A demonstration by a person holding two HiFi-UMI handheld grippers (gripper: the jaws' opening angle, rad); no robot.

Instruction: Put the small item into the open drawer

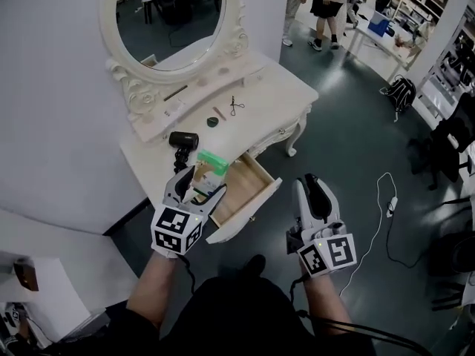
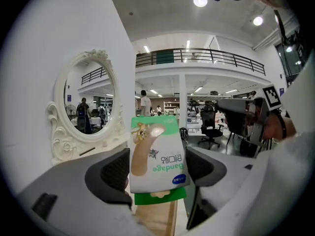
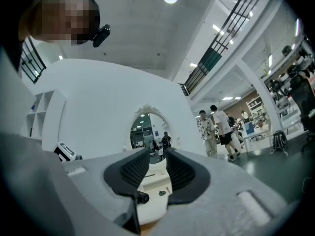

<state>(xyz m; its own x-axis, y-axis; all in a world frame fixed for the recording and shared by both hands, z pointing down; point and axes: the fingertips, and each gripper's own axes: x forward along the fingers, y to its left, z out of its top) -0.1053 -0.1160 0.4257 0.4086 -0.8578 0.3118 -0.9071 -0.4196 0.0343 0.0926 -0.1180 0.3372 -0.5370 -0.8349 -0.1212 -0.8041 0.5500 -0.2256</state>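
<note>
Two hand-held grippers, one open drawer and one task item are in view. The left gripper [image 1: 199, 186] is clamped on a single green-and-white bandage packet [image 2: 157, 156], which stands upright between the pads with its printed face toward the gripper's camera and the print upside down. In the head view the packet hangs above the inner end of the drawer [image 1: 251, 190], just where the drawer meets the front edge of the dressing table [image 1: 278, 87]. It is not inside the drawer. The drawer is pulled out toward the person at an angle, and its wooden floor shows bare where it can be seen. The right gripper [image 1: 315, 188] holds nothing: its jaws stand a narrow gap apart, and only the table shows between them. It hangs over the floor to the right of the drawer, apart from the drawer's front panel. On the table top there is one black hair dryer [image 1: 182, 143] just beside the packet, near the front edge. Three small items lie farther back: a dark round piece [image 1: 213, 122], a thin pinkish stick [image 1: 219, 113] and a dark wiry object [image 1: 236, 107]. One oval mirror [image 1: 172, 10] stands at the rear. Bare floor lies to the right of the drawer, crossed farther out by one white cable [image 1: 386, 213].
</note>
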